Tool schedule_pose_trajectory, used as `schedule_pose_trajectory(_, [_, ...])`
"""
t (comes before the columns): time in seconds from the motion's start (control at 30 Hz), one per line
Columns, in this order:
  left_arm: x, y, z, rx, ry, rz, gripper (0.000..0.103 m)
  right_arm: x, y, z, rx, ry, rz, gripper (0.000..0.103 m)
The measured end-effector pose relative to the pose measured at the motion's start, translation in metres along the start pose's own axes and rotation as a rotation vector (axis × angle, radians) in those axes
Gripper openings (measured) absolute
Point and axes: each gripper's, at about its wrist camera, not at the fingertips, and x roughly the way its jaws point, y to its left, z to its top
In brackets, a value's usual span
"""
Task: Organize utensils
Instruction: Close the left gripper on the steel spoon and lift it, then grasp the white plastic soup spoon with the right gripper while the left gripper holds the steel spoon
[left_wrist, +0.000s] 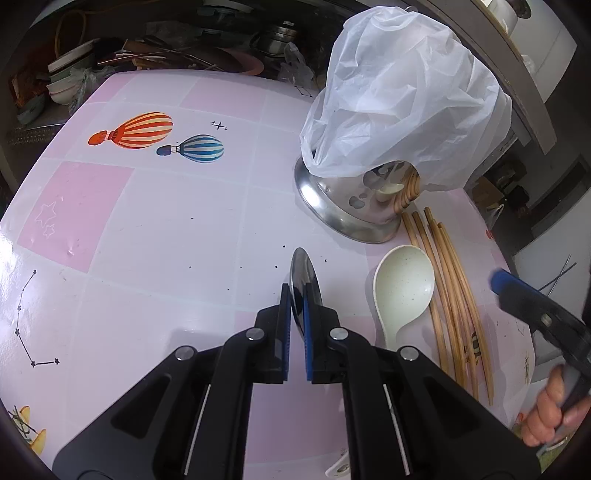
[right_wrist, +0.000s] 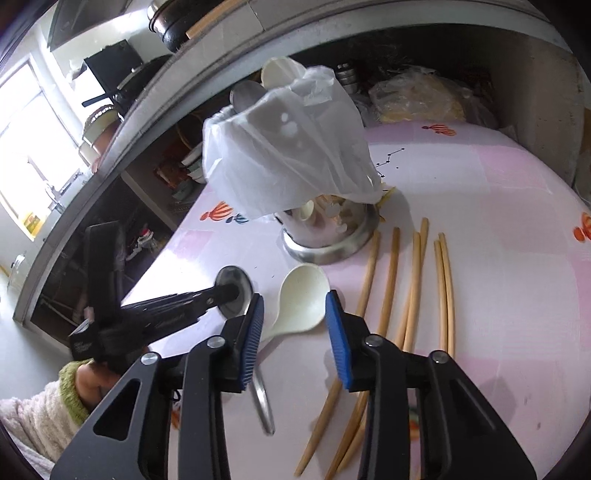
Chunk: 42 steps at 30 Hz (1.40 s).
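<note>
My left gripper (left_wrist: 297, 291) is shut on a metal spoon (left_wrist: 301, 269), whose bowl stands on edge between the blue pads, just above the table. In the right wrist view the same left gripper (right_wrist: 231, 291) holds the spoon's bowl (right_wrist: 232, 277), and the handle (right_wrist: 264, 402) runs toward the camera. A white ceramic spoon (left_wrist: 402, 291) lies beside it. My right gripper (right_wrist: 295, 306) hovers open above the white spoon (right_wrist: 303, 299), not touching it. Several wooden chopsticks (right_wrist: 413, 280) lie to the right. A steel utensil holder (left_wrist: 343, 199) stands behind them, covered by a white plastic bag (left_wrist: 399, 92).
The table (left_wrist: 166, 206) has a pink and white cloth printed with balloons. Bowls and pots (left_wrist: 66, 81) fill dark shelves behind it. A yellow bag (right_wrist: 421, 99) sits at the far edge. A hand (left_wrist: 546, 410) grips the right tool; a fuzzy sleeve (right_wrist: 37, 410) shows at lower left.
</note>
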Motion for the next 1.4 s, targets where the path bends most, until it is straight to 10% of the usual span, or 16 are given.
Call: schedule_pose_trajectory(1.4, [0.000,0.005,0.000,-0.006,-0.008,0.005,0.005,0.075,-0.004,0.009,-0.024,0.150,-0.024,0.011])
